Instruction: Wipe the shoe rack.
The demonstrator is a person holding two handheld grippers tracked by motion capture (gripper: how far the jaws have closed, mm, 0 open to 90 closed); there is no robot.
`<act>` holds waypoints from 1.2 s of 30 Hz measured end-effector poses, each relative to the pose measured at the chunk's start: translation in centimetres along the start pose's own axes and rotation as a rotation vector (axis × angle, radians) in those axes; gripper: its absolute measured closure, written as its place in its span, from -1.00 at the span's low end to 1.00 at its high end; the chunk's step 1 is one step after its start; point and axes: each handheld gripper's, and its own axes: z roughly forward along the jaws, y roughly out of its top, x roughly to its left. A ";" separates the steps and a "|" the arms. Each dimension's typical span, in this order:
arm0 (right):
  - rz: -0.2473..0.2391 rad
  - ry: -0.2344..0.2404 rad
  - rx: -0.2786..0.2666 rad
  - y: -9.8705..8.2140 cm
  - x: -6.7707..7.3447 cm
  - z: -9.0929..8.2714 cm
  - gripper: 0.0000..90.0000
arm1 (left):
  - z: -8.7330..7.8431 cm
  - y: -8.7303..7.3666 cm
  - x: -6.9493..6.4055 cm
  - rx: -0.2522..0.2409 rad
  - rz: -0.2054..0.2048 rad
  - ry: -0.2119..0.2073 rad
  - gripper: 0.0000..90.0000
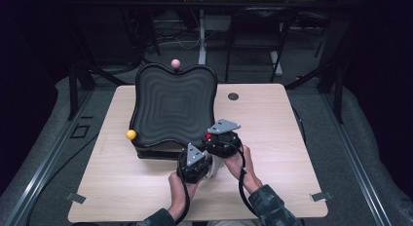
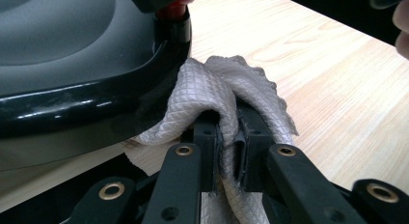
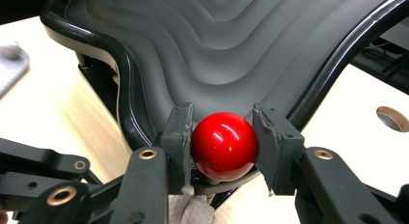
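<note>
Cleaning work at the near-right corner of a black, wavy-ridged plastic tray (image 1: 173, 106) standing mid-desk on the pale wooden desk (image 1: 272, 138). Left gripper (image 2: 226, 137) is clamped tight on a crumpled white quilted cloth (image 2: 212, 93), which is pressed against the tray's glossy rim just beside the corner post. Right gripper (image 3: 224, 147) pinches the red glossy ball knob (image 3: 224, 146) at that same corner, apparently steadying the tray. Risks: the smooth knob may slip from the pads if the wiping pushes hard, shifting the tray; loose cloth could snag under the rim.
</note>
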 end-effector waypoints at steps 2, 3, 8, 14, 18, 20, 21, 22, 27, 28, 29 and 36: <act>0.000 -0.002 0.002 0.0 0.0 0.0 0.33 | 0.1 0.0 0.1 0.000 -0.010 -0.002 0.80; -0.001 0.012 -0.007 0.0 0.0 0.0 0.33 | 0.0 0.0 0.1 0.003 -0.009 -0.004 0.80; -0.002 -0.002 0.000 0.0 0.0 0.0 0.33 | -1.0 0.1 -0.1 -0.015 0.007 0.004 0.80; -0.006 -0.003 0.001 0.0 0.0 0.0 0.33 | -2.6 0.0 0.7 -0.031 0.001 0.015 0.81; -0.006 -0.004 0.001 0.0 0.0 0.0 0.33 | -3.5 -0.1 1.5 -0.026 -0.005 0.025 0.81; -0.007 -0.004 0.001 0.0 0.0 0.0 0.33 | -3.9 -0.1 1.8 -0.027 -0.010 0.032 0.81; -0.007 -0.004 0.001 0.0 0.0 0.0 0.33 | -4.0 -0.1 2.0 -0.027 -0.017 0.031 0.81; -0.007 -0.004 0.001 0.0 0.0 0.0 0.33 | -4.1 -0.1 2.1 -0.027 -0.019 0.033 0.81; -0.006 -0.004 0.001 0.0 0.1 0.0 0.33 | -4.9 0.0 2.7 -0.033 -0.026 0.047 0.81; -0.006 -0.003 0.001 0.0 0.1 0.0 0.33 | -5.0 0.0 2.9 -0.032 -0.027 0.050 0.81; -0.006 -0.005 0.002 0.0 0.1 0.0 0.33 | -5.2 0.0 3.0 -0.037 -0.034 0.057 0.82; -0.008 -0.009 0.003 0.0 0.1 0.0 0.33 | -6.1 0.4 4.2 -0.009 -0.028 0.093 0.82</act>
